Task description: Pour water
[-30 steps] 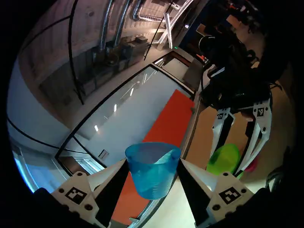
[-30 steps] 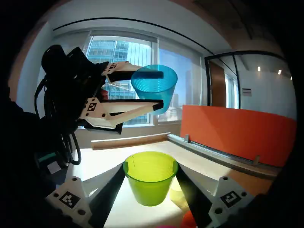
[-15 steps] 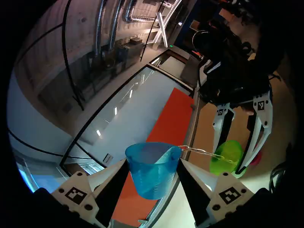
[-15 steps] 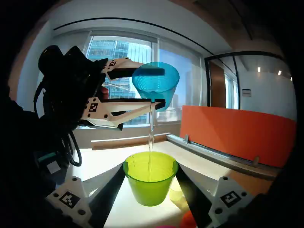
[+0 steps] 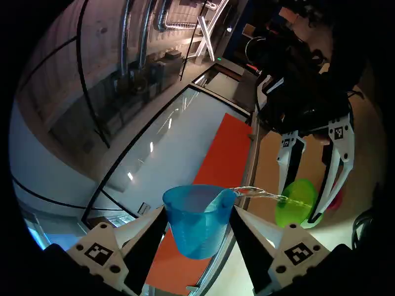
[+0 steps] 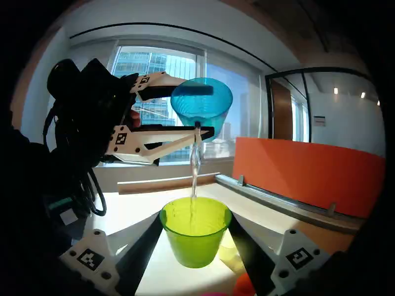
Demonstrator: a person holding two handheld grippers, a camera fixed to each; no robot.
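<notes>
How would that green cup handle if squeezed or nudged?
The green cup looks like thin translucent plastic, so it probably flexes under a hard squeeze. It seems light, though water pouring from the blue cup adds weight. Its base is narrower than its rim, so a nudge might tip it.

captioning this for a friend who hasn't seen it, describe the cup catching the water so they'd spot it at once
Find the orange partition along the pale table by the window. Near it, the right gripper holds a translucent lime-green cup upright. Unlike the tilted blue cup above, it receives the thin stream.
</notes>
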